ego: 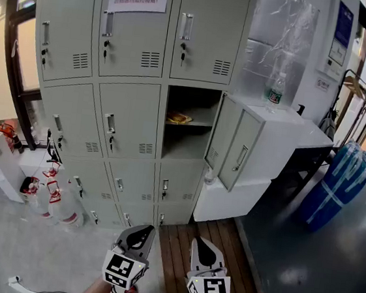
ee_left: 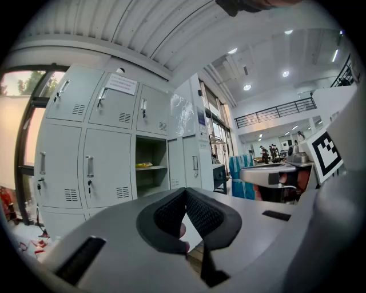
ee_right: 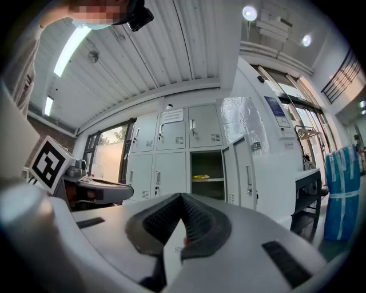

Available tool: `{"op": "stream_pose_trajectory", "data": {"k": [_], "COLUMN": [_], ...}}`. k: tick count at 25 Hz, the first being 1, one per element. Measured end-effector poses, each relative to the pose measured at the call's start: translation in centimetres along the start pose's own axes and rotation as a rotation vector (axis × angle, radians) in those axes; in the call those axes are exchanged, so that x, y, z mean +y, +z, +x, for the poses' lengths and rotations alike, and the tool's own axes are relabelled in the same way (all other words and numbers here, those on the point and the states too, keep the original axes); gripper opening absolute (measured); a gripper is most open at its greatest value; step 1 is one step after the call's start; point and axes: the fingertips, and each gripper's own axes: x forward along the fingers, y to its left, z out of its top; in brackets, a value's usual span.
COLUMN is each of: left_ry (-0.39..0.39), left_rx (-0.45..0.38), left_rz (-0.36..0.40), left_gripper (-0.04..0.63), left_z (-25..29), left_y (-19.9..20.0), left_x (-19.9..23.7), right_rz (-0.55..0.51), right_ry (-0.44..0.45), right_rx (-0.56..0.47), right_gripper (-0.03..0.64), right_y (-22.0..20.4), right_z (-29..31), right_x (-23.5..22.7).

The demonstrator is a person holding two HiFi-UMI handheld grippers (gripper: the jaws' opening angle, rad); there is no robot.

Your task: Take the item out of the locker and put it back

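Low before the locker (ego: 139, 72), the left hand-held gripper (ego: 140, 233) and the right hand-held gripper (ego: 200, 244) each had jaws pressed together. Well apart from both, a flat yellowish item (ego: 178, 118) lay on the shelf (ego: 199, 123) of the open compartment.

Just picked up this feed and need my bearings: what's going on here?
A person stands facing a bank of grey lockers, holding the left tool and the right tool low, well short of them. Both tools are shut with nothing between them. One compartment is open, its door swung out to the right. A yellowish item lies on the shelf inside, and neither tool is touching it.
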Motion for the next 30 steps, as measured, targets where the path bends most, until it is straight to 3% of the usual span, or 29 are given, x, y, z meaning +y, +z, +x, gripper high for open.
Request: {"op": "stream_pose_trajectory", "data": {"k": [14, 30], "left_ry": [0.030, 0.004], "left_rx": [-0.006, -0.014], "left_rz": [0.010, 0.024], "left_gripper": [0.020, 0.020], "left_z": [2.9, 20.8], "left_y": [0.3, 3.5], "left_x": [1.8, 13.6], "right_rz": [0.003, 0.035], "right_ry": [0.009, -0.042], "right_rx": [0.013, 0.016], "right_gripper": [0.017, 0.017], "right_y": [-0.9, 0.0], "right_z": [3.6, 22.4], "right_x": [-1.8, -10.2]}}
